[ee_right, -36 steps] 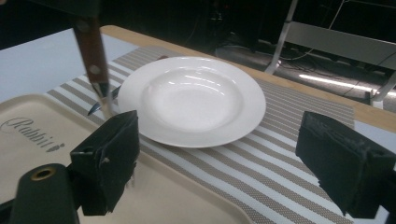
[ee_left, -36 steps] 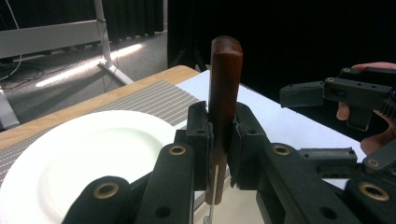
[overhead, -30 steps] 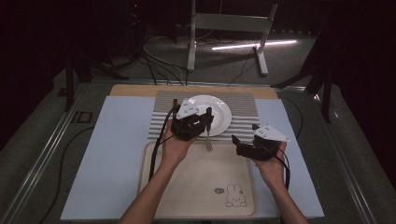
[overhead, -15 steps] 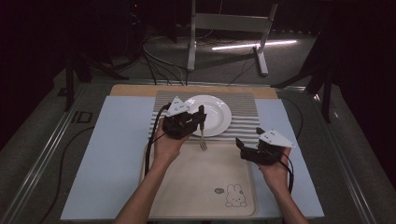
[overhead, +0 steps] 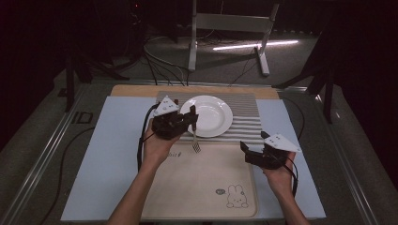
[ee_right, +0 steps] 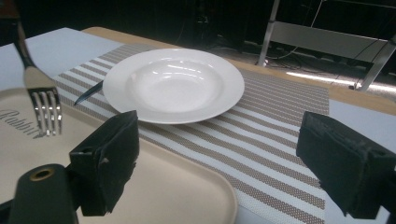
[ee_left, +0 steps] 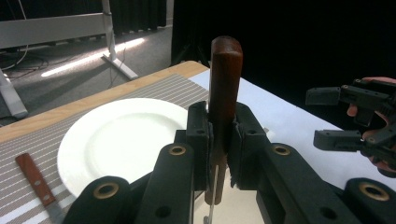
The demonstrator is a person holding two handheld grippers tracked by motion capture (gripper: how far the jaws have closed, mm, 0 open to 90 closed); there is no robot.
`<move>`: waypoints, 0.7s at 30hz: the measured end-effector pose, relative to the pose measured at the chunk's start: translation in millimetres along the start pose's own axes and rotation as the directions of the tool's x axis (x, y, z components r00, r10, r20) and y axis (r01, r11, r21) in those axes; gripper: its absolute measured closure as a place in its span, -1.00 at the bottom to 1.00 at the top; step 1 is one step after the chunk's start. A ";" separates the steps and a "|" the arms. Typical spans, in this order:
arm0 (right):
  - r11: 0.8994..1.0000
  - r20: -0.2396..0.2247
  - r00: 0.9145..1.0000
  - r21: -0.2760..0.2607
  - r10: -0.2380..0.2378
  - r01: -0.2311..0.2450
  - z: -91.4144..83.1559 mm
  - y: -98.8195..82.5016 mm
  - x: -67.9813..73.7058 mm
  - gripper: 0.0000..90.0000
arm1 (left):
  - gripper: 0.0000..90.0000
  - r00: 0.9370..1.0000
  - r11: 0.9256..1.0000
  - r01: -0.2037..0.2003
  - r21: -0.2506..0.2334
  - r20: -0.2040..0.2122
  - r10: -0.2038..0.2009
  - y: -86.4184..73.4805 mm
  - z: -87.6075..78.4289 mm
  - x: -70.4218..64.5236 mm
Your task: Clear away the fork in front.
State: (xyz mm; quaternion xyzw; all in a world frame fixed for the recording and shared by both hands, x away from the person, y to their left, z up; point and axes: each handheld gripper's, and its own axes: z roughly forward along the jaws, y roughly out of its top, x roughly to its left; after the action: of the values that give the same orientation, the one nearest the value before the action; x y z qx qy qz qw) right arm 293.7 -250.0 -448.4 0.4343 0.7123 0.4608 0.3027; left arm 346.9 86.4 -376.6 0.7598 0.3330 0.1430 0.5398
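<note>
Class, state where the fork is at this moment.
In the high view the fork hangs tines down from the shut left gripper, at the near left rim of the white plate, above the tray's far edge.

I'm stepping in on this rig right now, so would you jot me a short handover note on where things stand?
Left gripper: shut on the fork by its wooden handle, tines hanging down above the beige tray.
Right gripper: open, holding nothing, over the tray's right edge.
Plate: on the striped mat; knife lies on the mat beside it.
Done: fork picked up.
Left: probably setting the fork down by the plate.
</note>
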 end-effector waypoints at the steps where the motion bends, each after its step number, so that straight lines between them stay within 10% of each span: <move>1: 1.000 0.001 1.000 0.000 -0.001 0.001 0.1 -0.1 -0.6 -0.70 | 0.79 1.000 1.000 0.001 0.001 0.001 -0.001 -0.6 -2.1 0.9; 21: 1.000 0.003 1.000 0.002 -0.006 0.006 2.9 0.2 -1.1 -0.70 | 0.79 0.999 0.998 0.036 0.049 0.002 -0.036 -13.4 -36.5 18.7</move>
State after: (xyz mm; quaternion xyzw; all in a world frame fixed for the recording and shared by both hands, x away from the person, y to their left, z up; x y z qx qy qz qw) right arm 296.7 -249.8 -449.3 0.4332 0.7137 0.4584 0.3049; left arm 334.9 127.8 -377.8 0.7668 0.3495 0.1239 0.5239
